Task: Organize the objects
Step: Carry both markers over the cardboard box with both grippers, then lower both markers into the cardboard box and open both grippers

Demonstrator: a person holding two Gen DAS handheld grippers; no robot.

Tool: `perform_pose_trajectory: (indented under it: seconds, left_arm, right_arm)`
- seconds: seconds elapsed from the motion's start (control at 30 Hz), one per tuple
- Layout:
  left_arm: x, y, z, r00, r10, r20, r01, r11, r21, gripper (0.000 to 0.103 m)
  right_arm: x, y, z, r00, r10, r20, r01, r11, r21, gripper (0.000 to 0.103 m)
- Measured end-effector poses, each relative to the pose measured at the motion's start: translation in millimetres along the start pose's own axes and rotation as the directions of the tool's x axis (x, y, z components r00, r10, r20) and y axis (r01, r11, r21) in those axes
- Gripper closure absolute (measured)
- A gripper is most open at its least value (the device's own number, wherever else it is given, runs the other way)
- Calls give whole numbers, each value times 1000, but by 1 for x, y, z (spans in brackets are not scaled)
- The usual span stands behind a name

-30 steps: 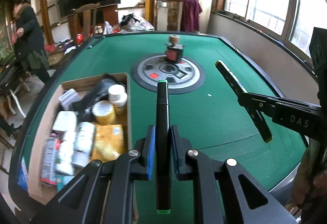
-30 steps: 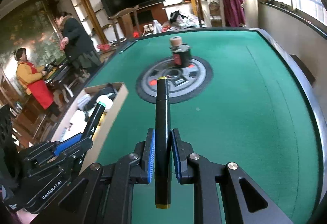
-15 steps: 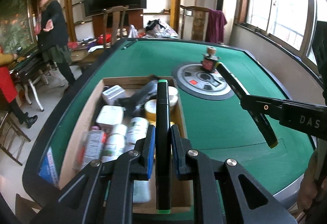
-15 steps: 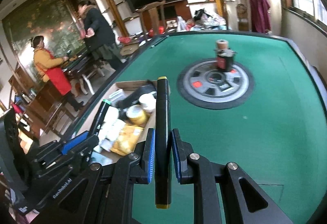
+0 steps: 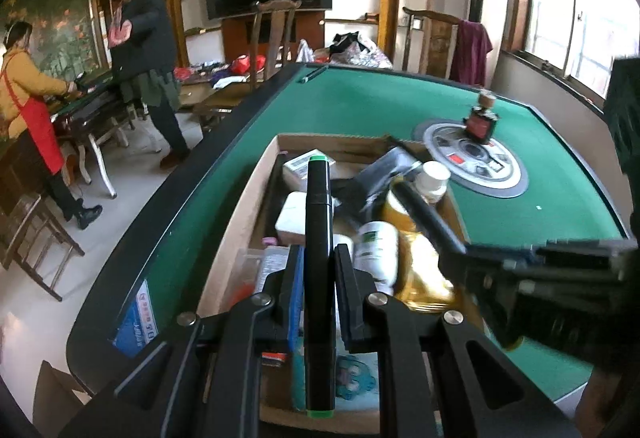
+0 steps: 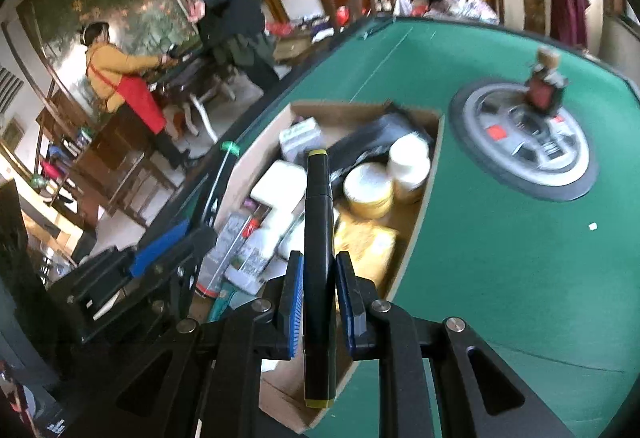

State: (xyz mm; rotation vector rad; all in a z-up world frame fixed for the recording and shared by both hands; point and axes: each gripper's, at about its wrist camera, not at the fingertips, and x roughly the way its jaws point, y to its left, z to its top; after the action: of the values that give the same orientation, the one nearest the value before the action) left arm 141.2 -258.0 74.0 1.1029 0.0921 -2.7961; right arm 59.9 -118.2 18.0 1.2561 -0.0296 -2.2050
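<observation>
My left gripper [image 5: 318, 278] is shut on a black marker with green ends [image 5: 318, 238] and holds it above the open cardboard box [image 5: 240, 206]. My right gripper [image 6: 318, 286] is shut on a black marker with yellow ends [image 6: 318, 238], also above the box [image 6: 420, 198]. The right gripper and its marker [image 5: 432, 222] show blurred at the right of the left wrist view. The left gripper [image 6: 172, 250] and its green-tipped marker [image 6: 224, 174] show at the left of the right wrist view. The box holds several bottles, jars and packets.
The box lies on a green felt table [image 5: 380, 110] with a round grey centre plate [image 5: 476, 162] bearing a small dark red bottle [image 5: 482, 118]. A blue packet [image 5: 138, 322] lies at the table's near left edge. Two people stand at the far left [image 5: 148, 50].
Both grippers have swung left and forward from over the open felt to over the cardboard box, each still holding its marker. The right gripper has come closer to the left one.
</observation>
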Motion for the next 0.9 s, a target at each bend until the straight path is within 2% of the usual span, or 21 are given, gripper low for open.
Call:
perform_pose_trajectory:
  seconds: [0.2, 0.37, 0.43, 0.5, 0.6, 0.7, 0.8, 0.9]
  left_arm:
    - [17, 16, -2, 1000, 2, -22, -3, 1000, -30, 88]
    - [19, 24, -2, 1000, 6, -8, -7, 999, -52, 87]
    - [17, 26, -1, 1000, 20, 5, -19, 998, -57, 76]
    - [13, 27, 0, 999, 29, 25, -27, 998, -64, 43]
    - [2, 27, 1, 996, 55, 76, -49, 996, -74, 19]
    - [-15, 27, 3, 989, 29, 143, -15, 996, -91, 6]
    - [-35, 28, 4, 975, 26, 220, -1, 993, -114, 0]
    - [-51, 26, 10, 963, 18, 270, 19, 991, -133, 0]
  right_arm:
    - [28, 5, -4, 998, -45, -37, 45, 999, -14, 85]
    - [38, 5, -2, 998, -42, -43, 42, 999, -4, 85]
    - [39, 6, -1, 998, -41, -37, 41, 999, -10, 85]
    - [39, 8, 0, 999, -33, -33, 33, 999, -16, 85]
    - [38, 9, 0, 999, -30, -31, 29, 999, -17, 83]
    - [32, 9, -2, 999, -31, -16, 31, 999, -17, 78]
    - [15, 9, -6, 997, -56, 43, 57, 998, -18, 70]
    - [-9, 12, -13, 984, -109, 139, 116, 993, -38, 58]
